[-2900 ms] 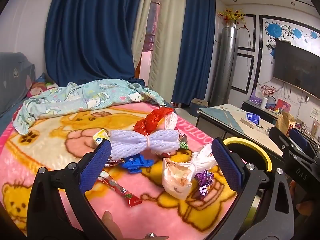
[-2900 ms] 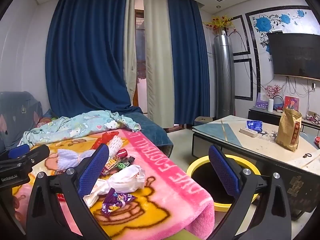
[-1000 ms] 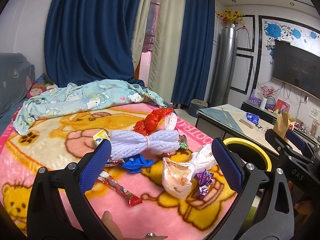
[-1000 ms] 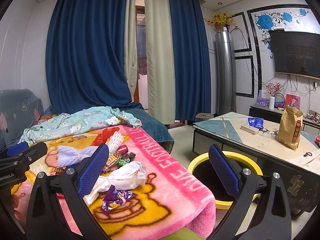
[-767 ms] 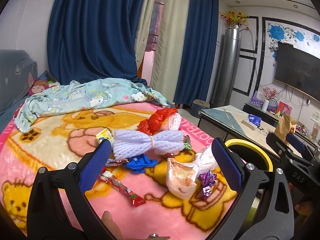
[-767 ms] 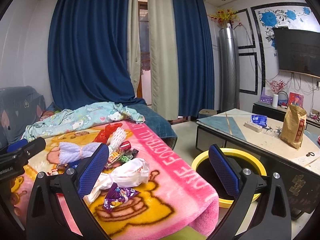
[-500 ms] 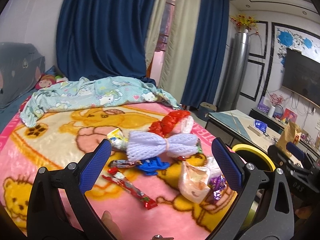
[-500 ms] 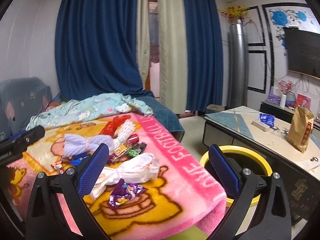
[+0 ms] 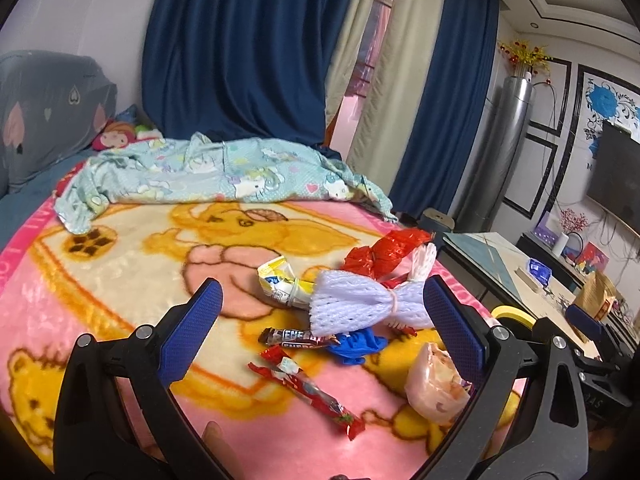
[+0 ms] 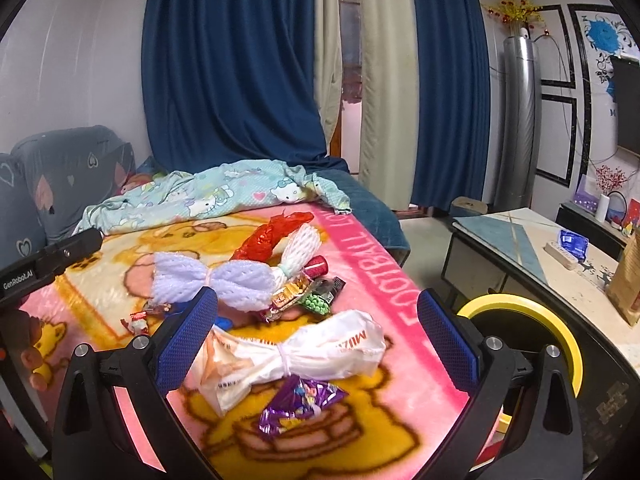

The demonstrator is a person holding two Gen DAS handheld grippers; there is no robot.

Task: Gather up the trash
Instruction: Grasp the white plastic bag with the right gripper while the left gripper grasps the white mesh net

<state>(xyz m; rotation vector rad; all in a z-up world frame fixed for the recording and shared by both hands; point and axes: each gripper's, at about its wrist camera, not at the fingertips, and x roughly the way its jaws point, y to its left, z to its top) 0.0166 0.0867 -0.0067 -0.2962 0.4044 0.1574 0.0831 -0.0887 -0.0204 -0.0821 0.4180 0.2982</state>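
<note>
Trash lies scattered on a pink cartoon blanket (image 9: 120, 280). In the left wrist view a lilac foam net (image 9: 360, 304), a red wrapper bundle (image 9: 384, 252), a yellow packet (image 9: 276, 280), a blue scrap (image 9: 358, 344) and a long red candy wrapper (image 9: 312, 396) lie ahead of my open left gripper (image 9: 320, 320). The right wrist view shows a tied white plastic bag (image 10: 296, 356) and a purple wrapper (image 10: 296, 400) between the fingers of my open right gripper (image 10: 316, 332), which hovers above them. A yellow-rimmed bin (image 10: 528, 328) stands on the floor to the right.
A crumpled pale-green patterned cloth (image 9: 208, 176) lies at the blanket's far edge. A low table (image 10: 560, 256) with a brown paper bag (image 10: 628, 280) stands right of the bin. Blue curtains (image 10: 240, 60) hang behind. A grey sofa back (image 9: 44, 108) rises at the left.
Both grippers have swung left and come closer to the blanket; the trash pile now sits nearer and lower in each view. Both stay open and hold nothing.
</note>
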